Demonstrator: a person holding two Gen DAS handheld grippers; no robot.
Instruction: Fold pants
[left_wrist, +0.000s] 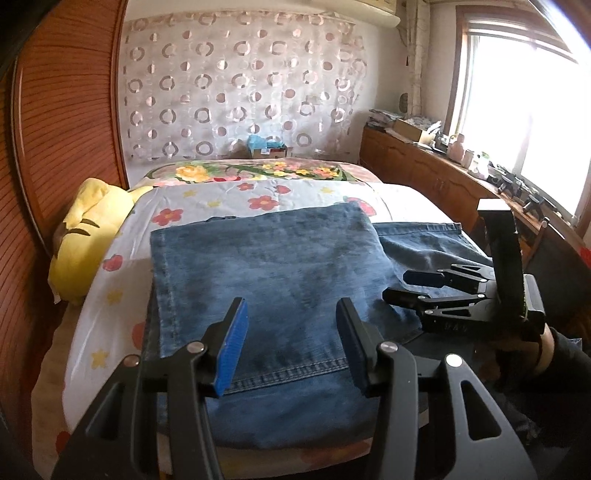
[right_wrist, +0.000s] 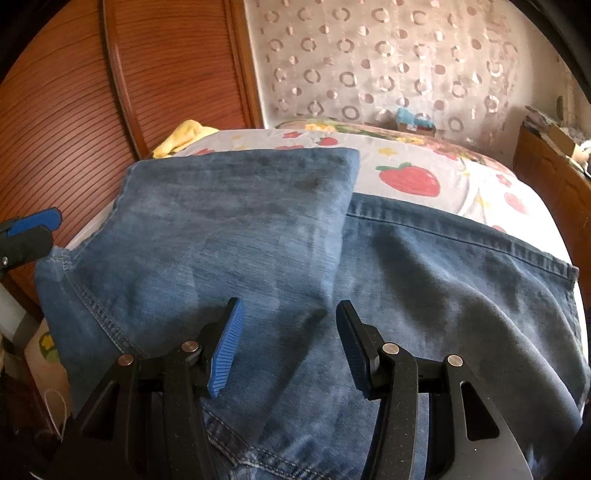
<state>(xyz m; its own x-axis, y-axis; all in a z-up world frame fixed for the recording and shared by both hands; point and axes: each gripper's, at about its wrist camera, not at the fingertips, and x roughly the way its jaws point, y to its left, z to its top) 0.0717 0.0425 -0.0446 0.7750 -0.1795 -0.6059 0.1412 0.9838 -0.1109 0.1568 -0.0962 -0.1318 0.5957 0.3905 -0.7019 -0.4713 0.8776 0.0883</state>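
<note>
Looking along the left gripper, its blue-padded jaws stand apart with nothing between them, above the near edge of the folded jeans on the flowered bedsheet. To the right, the right gripper hovers over the unfolded denim, held by a dark sleeve. A yellow pillow lies at far left.

From the right wrist, the right gripper is parted and empty over the jeans, near the folded layer's right edge.

Faded denim, glossy wood

Matt, worn blue denim pants lie on a smooth printed cotton sheet, beside the glossy ribbed wooden headboard.
</note>
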